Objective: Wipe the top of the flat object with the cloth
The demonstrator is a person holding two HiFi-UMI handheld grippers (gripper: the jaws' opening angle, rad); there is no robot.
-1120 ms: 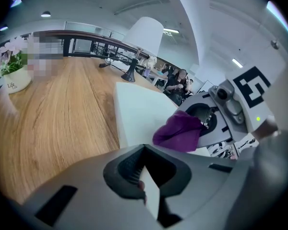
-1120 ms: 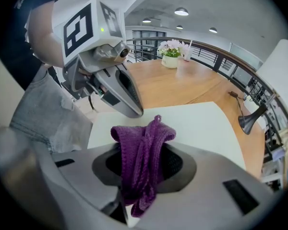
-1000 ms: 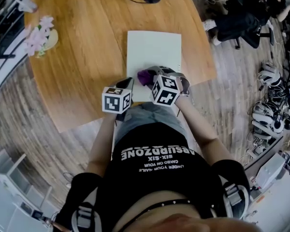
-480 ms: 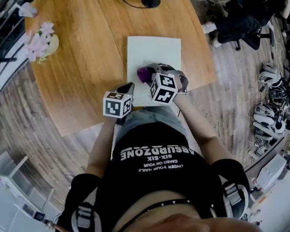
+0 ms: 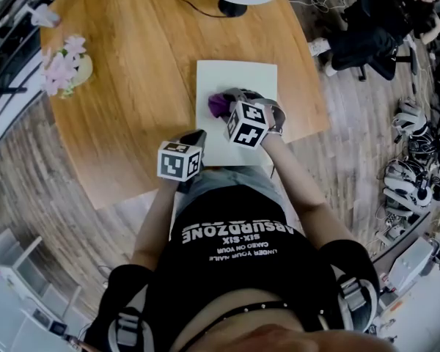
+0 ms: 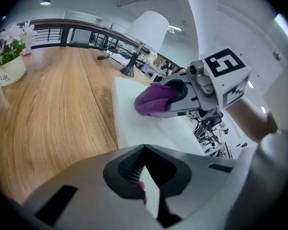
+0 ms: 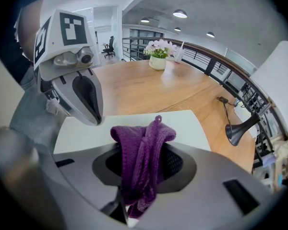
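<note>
The right claw (image 7: 144, 166) gripped the bunched cloth (image 5: 218, 103), pressing it on the sheet (image 5: 238, 75) under its tips. The left claw (image 6: 145, 176) looked pinched shut on the sheet's near corner. If that hold slipped, I reckoned, the sheet could skid across the surface (image 5: 132, 86), or the cloth could work loose.

A wooden surface (image 5: 132, 86) with rounded edges carries a white flat object (image 5: 238, 79) toward its near side, a flower pot (image 5: 67, 66) at the left and a lamp (image 5: 232, 8) base with cable at the far edge
</note>
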